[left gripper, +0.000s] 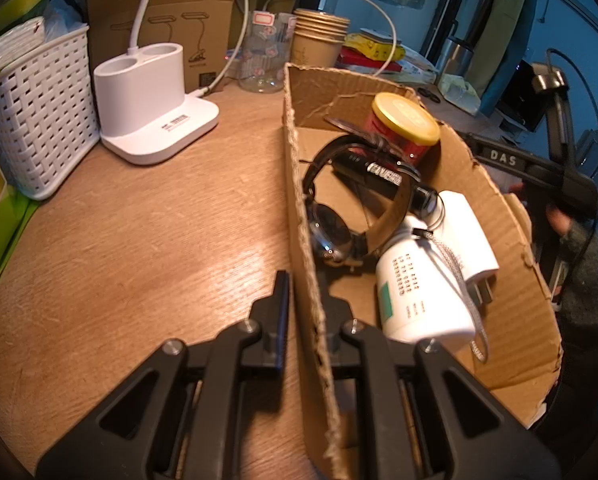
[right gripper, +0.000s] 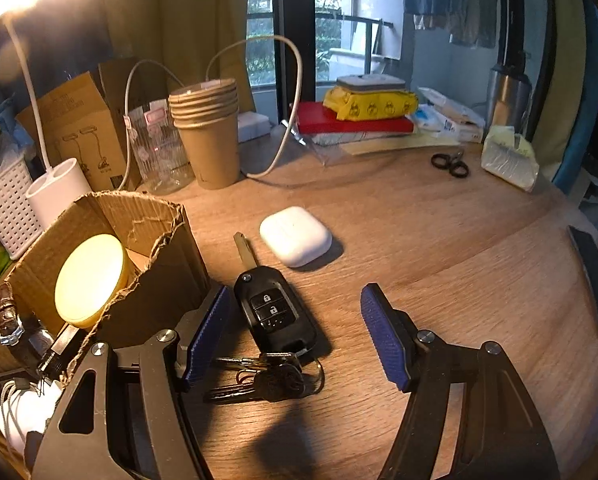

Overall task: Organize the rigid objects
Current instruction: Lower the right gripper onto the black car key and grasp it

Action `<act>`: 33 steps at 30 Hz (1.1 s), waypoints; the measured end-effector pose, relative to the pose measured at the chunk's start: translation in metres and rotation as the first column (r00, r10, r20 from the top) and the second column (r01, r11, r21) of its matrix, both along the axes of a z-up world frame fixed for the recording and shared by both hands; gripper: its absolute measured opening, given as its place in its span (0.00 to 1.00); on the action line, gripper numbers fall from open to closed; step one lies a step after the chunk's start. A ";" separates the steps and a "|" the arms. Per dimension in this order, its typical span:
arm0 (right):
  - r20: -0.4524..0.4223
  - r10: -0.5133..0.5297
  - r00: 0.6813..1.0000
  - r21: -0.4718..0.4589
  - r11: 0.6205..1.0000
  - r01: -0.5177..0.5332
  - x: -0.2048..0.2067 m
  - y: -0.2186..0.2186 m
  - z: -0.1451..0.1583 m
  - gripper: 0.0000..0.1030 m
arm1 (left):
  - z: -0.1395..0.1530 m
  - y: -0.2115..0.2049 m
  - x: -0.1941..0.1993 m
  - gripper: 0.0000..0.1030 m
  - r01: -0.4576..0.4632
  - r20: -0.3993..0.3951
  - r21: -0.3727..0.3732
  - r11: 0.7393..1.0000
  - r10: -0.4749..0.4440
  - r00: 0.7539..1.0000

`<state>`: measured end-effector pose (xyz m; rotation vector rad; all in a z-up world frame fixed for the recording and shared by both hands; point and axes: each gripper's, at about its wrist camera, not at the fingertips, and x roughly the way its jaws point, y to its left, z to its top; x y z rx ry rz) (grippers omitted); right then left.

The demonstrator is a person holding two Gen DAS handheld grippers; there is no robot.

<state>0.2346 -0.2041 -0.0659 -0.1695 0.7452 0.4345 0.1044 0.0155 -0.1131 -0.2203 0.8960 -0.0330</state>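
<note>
My left gripper [left gripper: 303, 300] is shut on the near wall of a torn cardboard box [left gripper: 299, 216]. One finger is outside the wall, the other inside. The box holds a yellow-lidded red can [left gripper: 405, 124], a wristwatch [left gripper: 331, 236], a black flashlight [left gripper: 383, 176], a white bottle [left gripper: 419, 288] and a white charger [left gripper: 467, 236]. My right gripper [right gripper: 295, 332] is open just above the table, its jaws on either side of a black car key [right gripper: 273, 312] with a key ring [right gripper: 271, 380]. A white earbuds case [right gripper: 295, 236] lies beyond the key. The box [right gripper: 155, 280] stands left of it.
A white desk lamp base [left gripper: 155, 108], a white woven basket [left gripper: 35, 120], stacked paper cups [right gripper: 207, 128], a clear glass [right gripper: 159, 148], books [right gripper: 355, 120], scissors [right gripper: 451, 164] and a steel flask [right gripper: 507, 100] stand along the back of the wooden table [left gripper: 139, 240].
</note>
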 end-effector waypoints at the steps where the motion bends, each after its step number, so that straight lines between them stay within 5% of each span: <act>1: -0.011 0.006 1.000 0.006 1.000 -0.006 0.001 0.001 -0.001 0.69 | 0.000 0.000 0.000 0.12 0.000 0.000 0.000 1.000 0.000 1.000; 22: -0.118 0.017 0.993 -0.080 0.996 -0.027 0.018 0.018 -0.020 0.67 | 0.000 0.000 0.000 0.12 0.000 0.000 0.000 1.000 0.000 1.000; 33: -0.114 0.037 0.993 -0.108 0.993 -0.049 0.017 0.025 -0.021 0.48 | 0.000 0.000 0.000 0.12 0.000 0.000 0.000 1.000 0.000 1.000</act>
